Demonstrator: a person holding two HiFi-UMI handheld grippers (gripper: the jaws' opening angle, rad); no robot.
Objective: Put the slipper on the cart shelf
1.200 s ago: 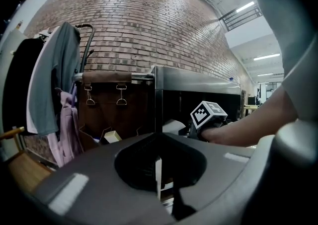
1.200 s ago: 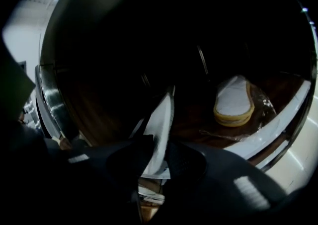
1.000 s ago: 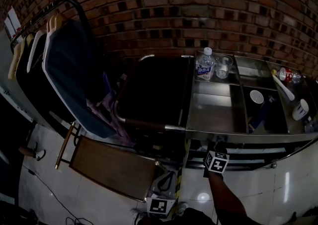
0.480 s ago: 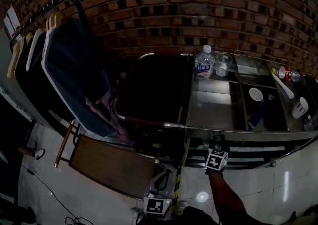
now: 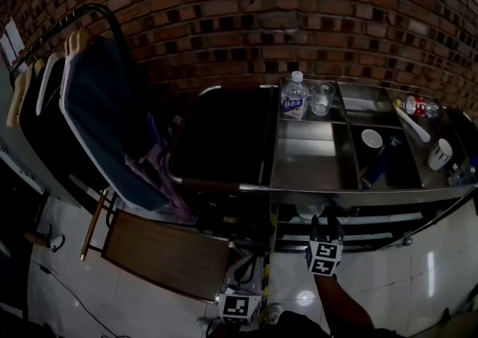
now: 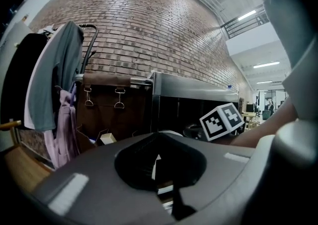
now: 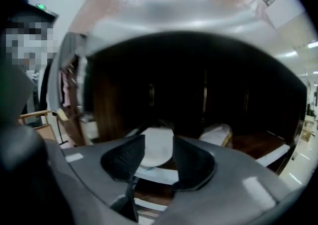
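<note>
Right gripper (image 7: 158,138): jaws closing around the white slipper (image 7: 157,155), pads not pressing it.
Left gripper (image 6: 158,135): apparently clenched, empty.

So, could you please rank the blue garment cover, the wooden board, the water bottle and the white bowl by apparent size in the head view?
1. blue garment cover
2. wooden board, not far behind the cover
3. water bottle
4. white bowl, only slightly smaller than the bottle

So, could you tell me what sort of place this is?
Probably a hotel-style housekeeping area: a steel cart carrying a water bottle, a loaded clothes rack, and a brick wall behind.
</note>
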